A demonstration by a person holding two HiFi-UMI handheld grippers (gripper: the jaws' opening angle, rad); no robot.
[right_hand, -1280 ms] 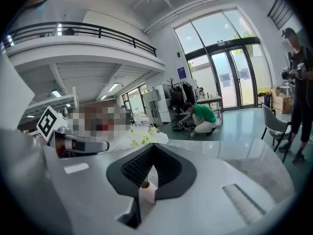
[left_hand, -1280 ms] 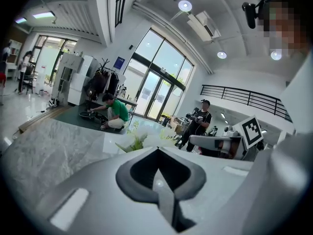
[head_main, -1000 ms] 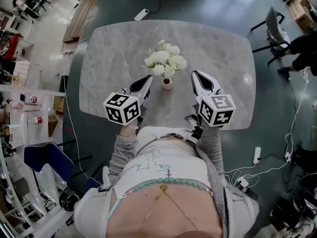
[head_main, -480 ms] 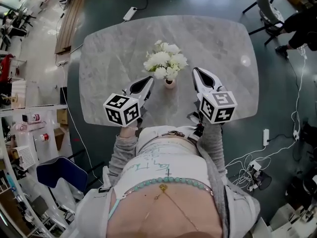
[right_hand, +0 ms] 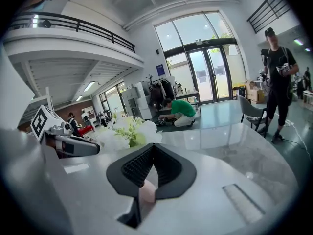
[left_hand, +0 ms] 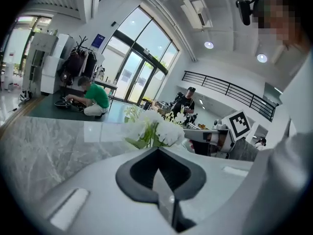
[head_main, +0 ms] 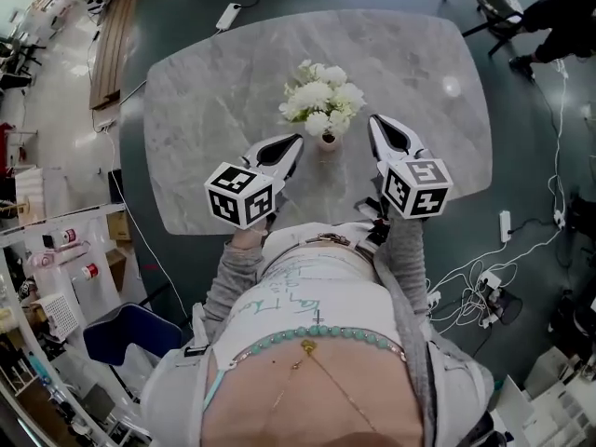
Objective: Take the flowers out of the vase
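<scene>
A small pale vase (head_main: 328, 142) holding a bunch of white flowers (head_main: 322, 108) stands in the middle of the grey marble table (head_main: 214, 91). My left gripper (head_main: 294, 143) sits just left of the vase, jaws shut and empty. On the other side of the vase my right gripper (head_main: 376, 122) is also shut, holding nothing. In the left gripper view the flowers (left_hand: 155, 129) rise just beyond my shut jaw tips (left_hand: 157, 150), with the right gripper (left_hand: 208, 136) behind them. The right gripper view shows the flowers (right_hand: 128, 129) ahead-left of the shut tips (right_hand: 152, 146) and the left gripper (right_hand: 73, 146) at left.
The table's near edge (head_main: 307, 226) runs close to my body. Cables and a power strip (head_main: 504, 226) lie on the floor at right; a blue chair (head_main: 126, 331) stands at lower left. A person stands by a grey chair (right_hand: 249, 110); another crouches in green (right_hand: 182, 110).
The head view has shifted, so the table sits higher in the picture. Both grippers stay shut on either side of the vase; the right one has dipped slightly.
</scene>
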